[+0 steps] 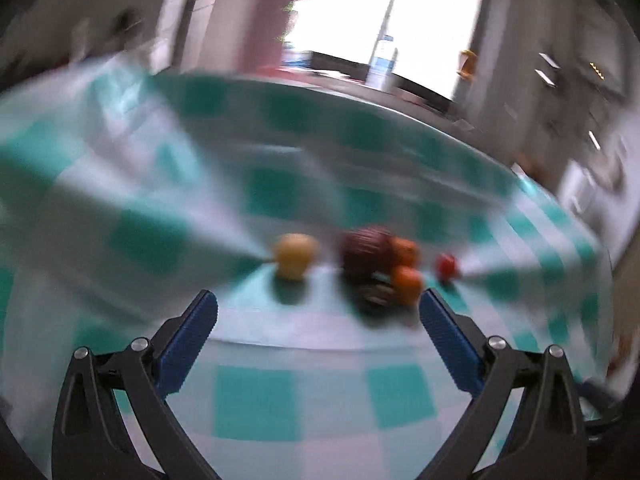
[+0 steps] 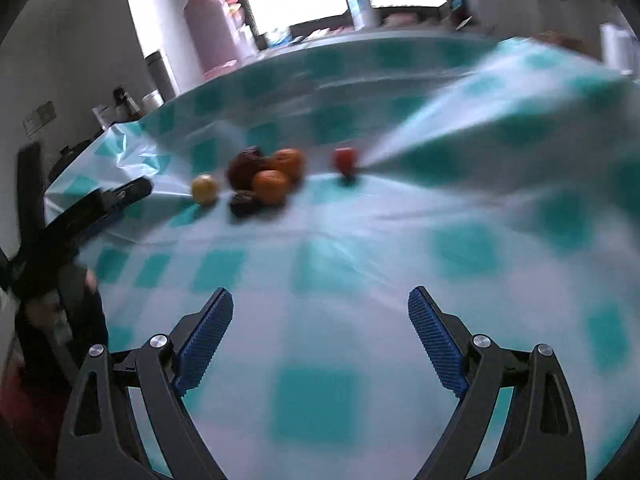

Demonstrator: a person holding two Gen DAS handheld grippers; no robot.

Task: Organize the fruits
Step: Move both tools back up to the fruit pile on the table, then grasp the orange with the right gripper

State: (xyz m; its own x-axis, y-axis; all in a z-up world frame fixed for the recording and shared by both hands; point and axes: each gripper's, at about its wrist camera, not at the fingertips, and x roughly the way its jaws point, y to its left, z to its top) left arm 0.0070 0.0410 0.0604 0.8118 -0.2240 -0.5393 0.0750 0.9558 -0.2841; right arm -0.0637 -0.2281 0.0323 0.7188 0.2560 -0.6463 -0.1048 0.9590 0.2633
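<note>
In your left wrist view, the left gripper (image 1: 318,312) gapes wide and empty at frame bottom; the fruits (image 1: 376,264) sit mid-frame on the checked tablecloth (image 1: 256,400), cloth folds rising either side. In your right wrist view, the right gripper (image 2: 320,312) is likewise spread and empty, fruits left of centre, a pink container (image 2: 212,32) upper left.

Daylight blows out the far window (image 1: 340,12) to white glare, the room's walls dim, heavy motion blur smearing the checked cloth (image 2: 320,240) and fruits (image 1: 380,264), short soft shadows beneath them, fisheye bending and darkening every edge.
</note>
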